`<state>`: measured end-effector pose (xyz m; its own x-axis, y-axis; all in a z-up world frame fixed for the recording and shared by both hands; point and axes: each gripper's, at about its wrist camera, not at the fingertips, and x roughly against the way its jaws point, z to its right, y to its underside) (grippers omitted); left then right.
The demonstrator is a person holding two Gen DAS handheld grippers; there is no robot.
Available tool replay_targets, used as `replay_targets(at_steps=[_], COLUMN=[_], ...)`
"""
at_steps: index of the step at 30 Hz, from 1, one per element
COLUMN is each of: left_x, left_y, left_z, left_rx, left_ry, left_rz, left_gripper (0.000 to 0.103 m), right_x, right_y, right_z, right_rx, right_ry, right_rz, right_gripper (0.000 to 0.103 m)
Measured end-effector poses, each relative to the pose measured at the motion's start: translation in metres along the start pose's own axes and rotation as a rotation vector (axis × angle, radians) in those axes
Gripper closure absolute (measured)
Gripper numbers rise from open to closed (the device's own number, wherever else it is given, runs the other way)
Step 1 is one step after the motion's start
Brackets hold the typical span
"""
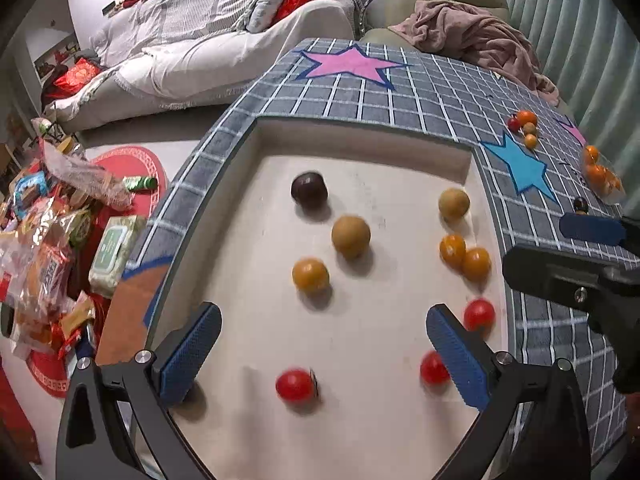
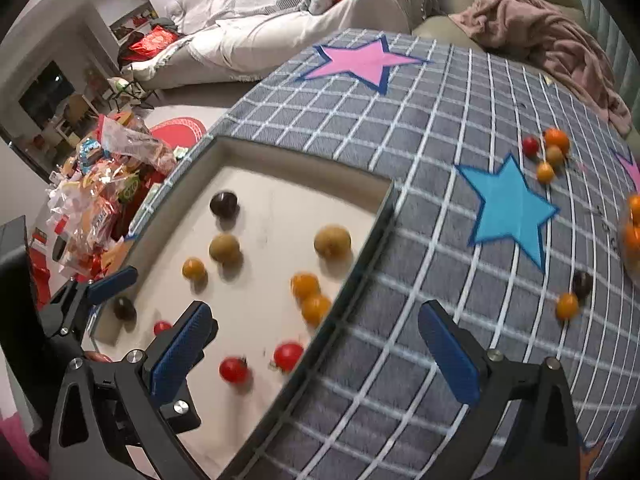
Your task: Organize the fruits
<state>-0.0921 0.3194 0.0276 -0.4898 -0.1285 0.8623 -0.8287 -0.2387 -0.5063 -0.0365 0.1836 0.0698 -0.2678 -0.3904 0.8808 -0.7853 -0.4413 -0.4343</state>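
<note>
A white tray is sunk into the grey checked cloth. In it lie several small fruits: a dark plum, brown ones, orange ones and red tomatoes. My left gripper hangs open over the tray's near half; one red tomato lies below the gap, untouched. My right gripper is open astride the tray's right rim, with nothing held. More fruits sit on the cloth to the right: a small cluster and an orange and a dark one.
A clear bag of oranges lies at the cloth's right edge. A pink blanket is heaped at the far end. A white sofa stands behind, and snack packets crowd the floor to the left.
</note>
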Motion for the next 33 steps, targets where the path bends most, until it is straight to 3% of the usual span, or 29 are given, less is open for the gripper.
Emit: replay_targets(at_steps=[12, 19, 33], left_x=[0.027, 0.039, 0.066], left_y=[0.04, 0.057, 0.076], left_z=[-0.002, -0.005, -0.001], left_rx=[0.041, 0.036, 0.023], left_ry=[-0.032, -0.088, -0.104], left_rz=[-0.029, -0.04, -0.018], left_gripper=[0.0, 0.0, 0.0], right_x=[0.01, 0.021, 0.041], right_y=[0.04, 0.053, 0.072], right_z=[-0.025, -0.043, -0.056], right_rx=[0.056, 0.095, 0.111], right_ry=[0.058, 0.076, 0.084], right_rz=[-0.042, -0.028, -0.004], right_gripper=[0.0, 0.0, 0.0])
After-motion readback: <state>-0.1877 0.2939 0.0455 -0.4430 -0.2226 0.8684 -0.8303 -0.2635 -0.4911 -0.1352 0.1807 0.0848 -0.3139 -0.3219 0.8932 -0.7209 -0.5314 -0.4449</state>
